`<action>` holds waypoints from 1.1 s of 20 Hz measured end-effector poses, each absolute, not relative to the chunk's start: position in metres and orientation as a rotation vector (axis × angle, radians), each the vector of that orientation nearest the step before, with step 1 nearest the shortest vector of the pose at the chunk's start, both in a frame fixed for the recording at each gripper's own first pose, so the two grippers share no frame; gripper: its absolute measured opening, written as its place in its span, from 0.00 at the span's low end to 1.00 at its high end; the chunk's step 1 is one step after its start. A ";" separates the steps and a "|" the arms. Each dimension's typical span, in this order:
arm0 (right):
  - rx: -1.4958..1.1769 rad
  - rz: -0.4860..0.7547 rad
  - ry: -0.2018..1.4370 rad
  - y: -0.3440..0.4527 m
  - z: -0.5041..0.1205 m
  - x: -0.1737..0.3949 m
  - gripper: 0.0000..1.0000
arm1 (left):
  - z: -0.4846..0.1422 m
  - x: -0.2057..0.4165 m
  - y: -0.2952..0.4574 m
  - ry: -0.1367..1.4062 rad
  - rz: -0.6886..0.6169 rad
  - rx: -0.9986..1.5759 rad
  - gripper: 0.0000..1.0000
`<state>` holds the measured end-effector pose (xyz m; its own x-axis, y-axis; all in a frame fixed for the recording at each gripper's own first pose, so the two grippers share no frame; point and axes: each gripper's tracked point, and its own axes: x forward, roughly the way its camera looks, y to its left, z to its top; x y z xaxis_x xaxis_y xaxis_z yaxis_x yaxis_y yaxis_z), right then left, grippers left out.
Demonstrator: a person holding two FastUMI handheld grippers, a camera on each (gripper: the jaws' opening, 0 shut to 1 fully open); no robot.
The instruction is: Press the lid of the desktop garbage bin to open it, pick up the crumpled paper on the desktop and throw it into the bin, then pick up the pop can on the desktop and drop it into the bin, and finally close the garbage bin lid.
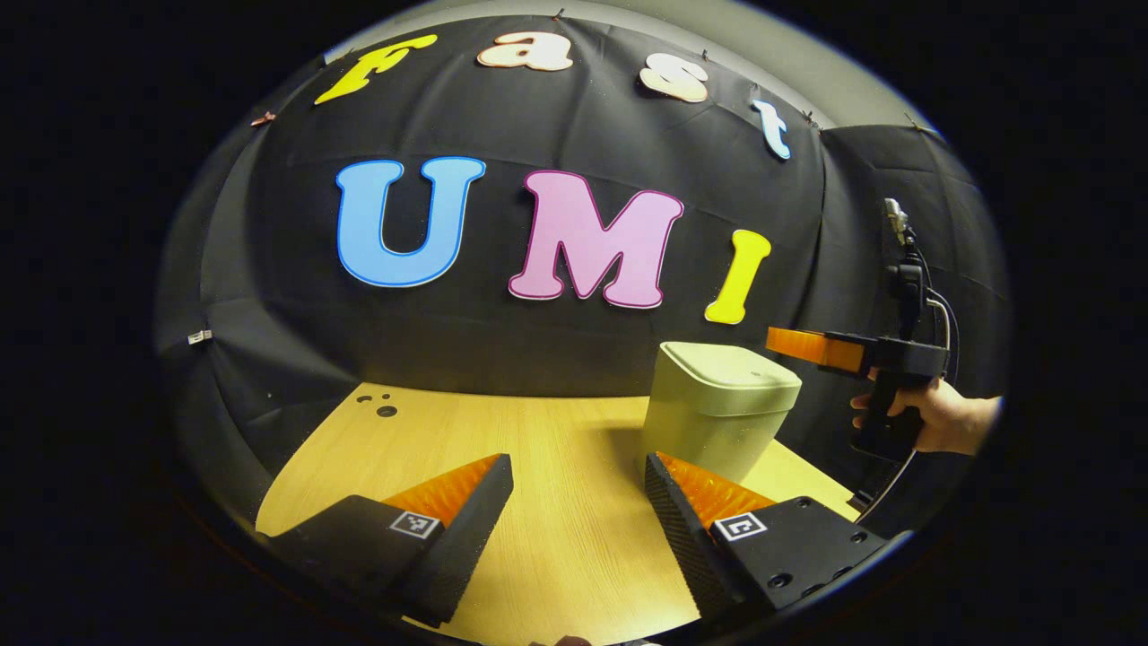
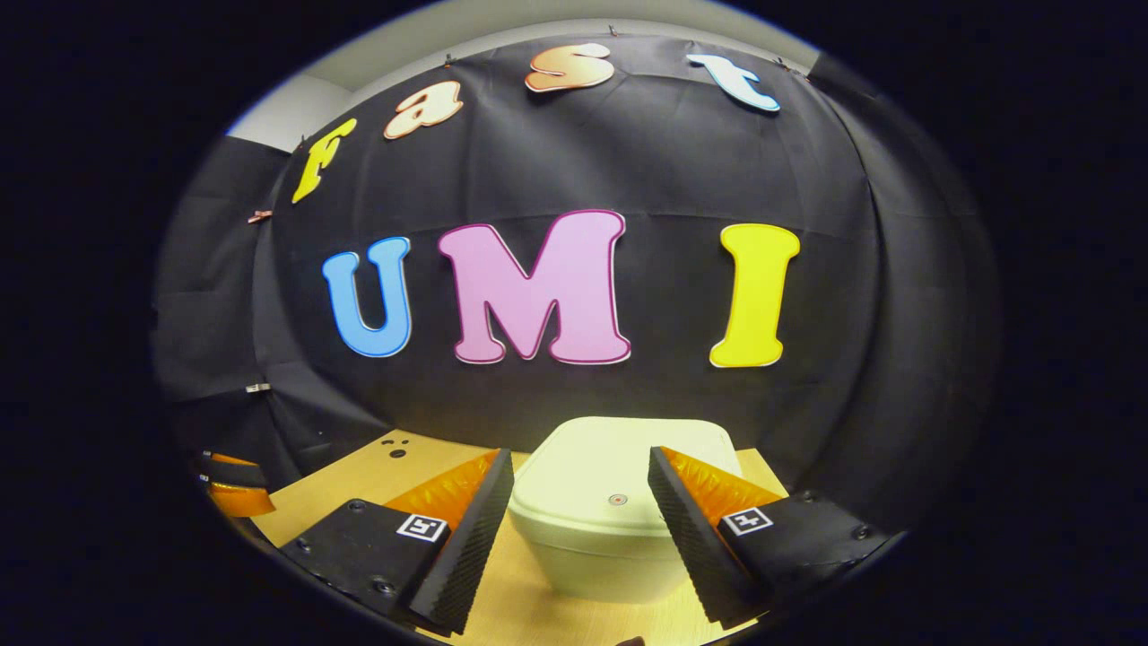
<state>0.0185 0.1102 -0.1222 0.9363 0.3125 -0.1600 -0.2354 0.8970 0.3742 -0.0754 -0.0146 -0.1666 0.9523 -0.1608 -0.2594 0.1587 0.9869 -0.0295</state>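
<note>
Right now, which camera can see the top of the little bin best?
The right gripper view: it looks down on the bin's lid, closed, framed between the right gripper's open fingers. The left gripper view shows the bin from the side, so its lid looks thin, with the right gripper hovering beside it.

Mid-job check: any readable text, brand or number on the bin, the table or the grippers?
Bin: no text; the small round mark on its lid is too small to read.
Left gripper: square coded tags, no words.
Right gripper: the same sort of tags, no words.
Table: none.
</note>
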 end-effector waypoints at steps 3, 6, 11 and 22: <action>0.369 0.308 0.207 0.119 -0.109 -0.009 0.95 | -0.158 -0.079 -0.011 0.248 -0.162 -0.005 0.95; 0.382 0.333 0.203 0.130 -0.105 -0.038 0.95 | -0.154 -0.084 -0.008 0.238 -0.163 -0.008 0.95; 0.352 0.339 0.196 0.134 -0.105 -0.073 0.95 | -0.153 -0.086 -0.008 0.237 -0.171 -0.020 0.93; 0.350 0.343 0.215 0.130 -0.117 -0.109 0.95 | -0.149 -0.092 -0.023 0.226 -0.165 0.014 0.95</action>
<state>-0.1093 0.1301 -0.1167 0.9199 0.3639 -0.1459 -0.2905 0.8826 0.3696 -0.0922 -0.0233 -0.1490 0.9611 -0.1609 -0.2244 0.1640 0.9864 -0.0047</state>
